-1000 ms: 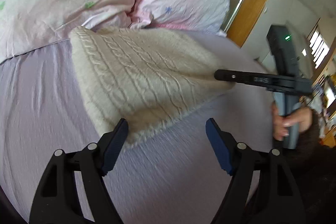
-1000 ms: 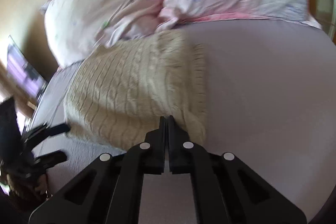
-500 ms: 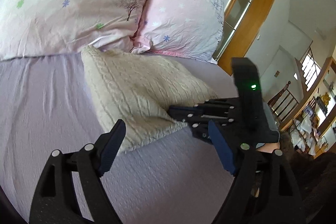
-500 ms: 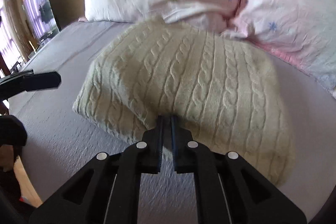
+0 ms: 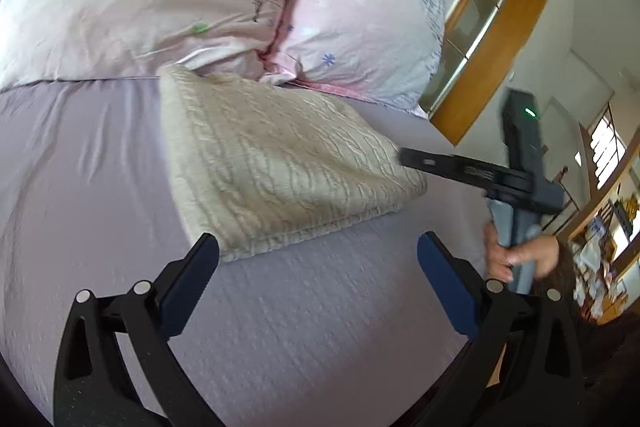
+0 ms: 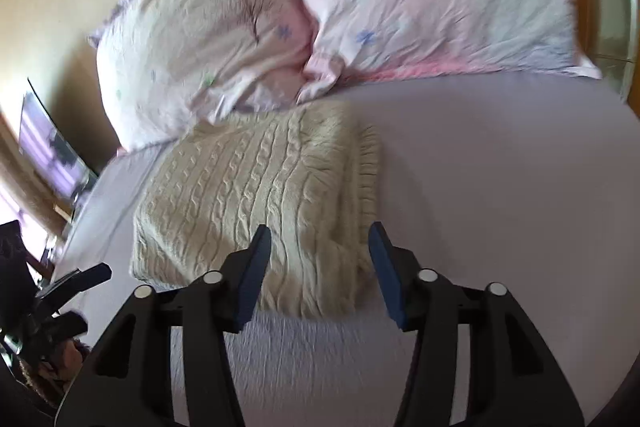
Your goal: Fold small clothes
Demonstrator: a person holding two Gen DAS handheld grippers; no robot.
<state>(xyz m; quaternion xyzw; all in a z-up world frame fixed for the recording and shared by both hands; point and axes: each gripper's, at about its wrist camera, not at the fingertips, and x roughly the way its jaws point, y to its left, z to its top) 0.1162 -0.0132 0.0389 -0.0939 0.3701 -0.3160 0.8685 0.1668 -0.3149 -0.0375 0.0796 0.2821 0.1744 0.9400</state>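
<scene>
The cream cable-knit sweater [image 6: 256, 203] lies folded into a thick rectangular bundle on the lilac bed sheet [image 6: 500, 187], its far edge touching the two pale pink flowered pillows [image 6: 328, 15] at the head of the bed. Half a second ago the right tool [image 6: 318, 267] was pinched shut on the near edge of that bundle; now its blue-padded jaws stand apart, straddling the near right corner of the sweater with nothing clamped between them. The knit has dropped flat onto the sheet, so the fold looks set down and released.

The left tool [image 5: 318, 279] is spread wide and holds nothing; it hovers over bare sheet just beside the sweater's near left corner, as it did in both earlier left wrist views. From that camera the right tool [image 5: 404, 159] shows as a dark bar at the sweater's right edge, and whether it touches the wool cannot be told through the blur.

Judging by the compact, layered shape, this garment is nearly or fully folded; what remains is probably only a squaring-up or a move aside.
</scene>
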